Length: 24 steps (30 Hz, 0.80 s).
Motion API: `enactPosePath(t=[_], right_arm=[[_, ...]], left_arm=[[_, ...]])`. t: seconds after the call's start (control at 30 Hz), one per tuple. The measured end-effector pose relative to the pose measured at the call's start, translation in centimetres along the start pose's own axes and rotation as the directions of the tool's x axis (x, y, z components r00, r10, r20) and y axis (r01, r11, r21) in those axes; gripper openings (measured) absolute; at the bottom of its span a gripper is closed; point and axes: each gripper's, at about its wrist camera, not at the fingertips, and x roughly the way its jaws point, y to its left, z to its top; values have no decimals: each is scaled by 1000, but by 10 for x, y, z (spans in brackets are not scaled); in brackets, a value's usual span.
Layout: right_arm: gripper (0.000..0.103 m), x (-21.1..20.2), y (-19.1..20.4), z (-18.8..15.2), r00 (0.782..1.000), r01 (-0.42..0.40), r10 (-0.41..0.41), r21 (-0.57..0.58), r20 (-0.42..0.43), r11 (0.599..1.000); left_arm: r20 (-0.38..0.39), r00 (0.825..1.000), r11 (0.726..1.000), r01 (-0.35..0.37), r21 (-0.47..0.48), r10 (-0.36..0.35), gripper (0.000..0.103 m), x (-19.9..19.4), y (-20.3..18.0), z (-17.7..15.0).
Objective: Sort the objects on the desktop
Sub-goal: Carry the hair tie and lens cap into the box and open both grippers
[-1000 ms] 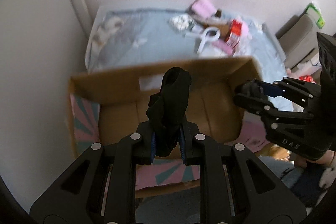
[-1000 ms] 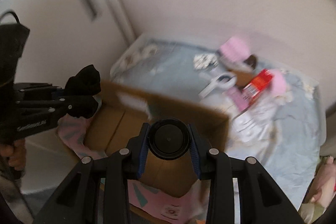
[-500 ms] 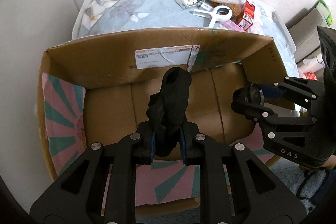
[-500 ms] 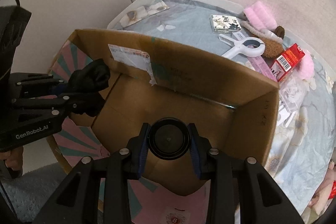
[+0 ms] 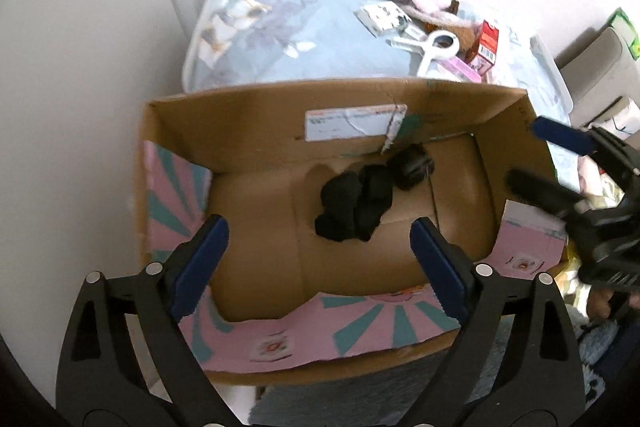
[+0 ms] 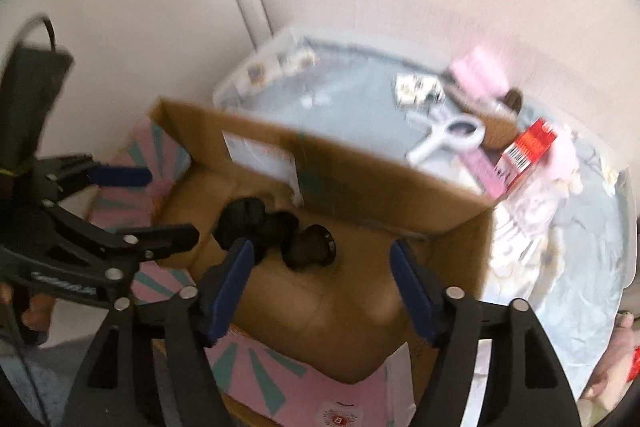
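Left gripper point(image 5: 318, 259) and right gripper point(image 6: 320, 281) are both opening with nothing between the pads, hanging over one cardboard box point(image 5: 440, 103). On its floor lie one crumpled black cloth point(image 5: 354, 205) and, touching it, one round black lid point(image 6: 314, 247); its ridged rim reads only from the right wrist. The table point(image 5: 320, 39) behind holds one white clip point(image 5: 434, 47) and one red carton point(image 6: 528, 151).

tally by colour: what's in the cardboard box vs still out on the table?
In the cardboard box:
Black: 2, black cloth bundle, round black lid
On the table, what can be told apart:
White: 1, white clip
Red: 1, red carton
Total: 4
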Motion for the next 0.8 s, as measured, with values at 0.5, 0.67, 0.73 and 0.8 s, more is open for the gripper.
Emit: enactPosePath(t=[0.5, 0.67, 0.73, 0.8], right_arm=[[78, -39, -34, -6, 985, -97, 68, 186, 157, 978], [78, -45, -50, -11, 984, -87, 49, 224, 172, 971], [78, -47, -57, -13, 983, -84, 40, 245, 177, 966], [78, -50, -63, -15, 982, -85, 36, 267, 184, 960]], left_arm=[[61, 998, 1000, 8, 15, -9, 92, -25, -10, 15], [67, 998, 999, 13, 51, -17, 92, -25, -23, 23], [67, 998, 998, 17, 66, -22, 92, -25, -28, 26], [69, 997, 997, 21, 80, -27, 92, -25, -32, 29]])
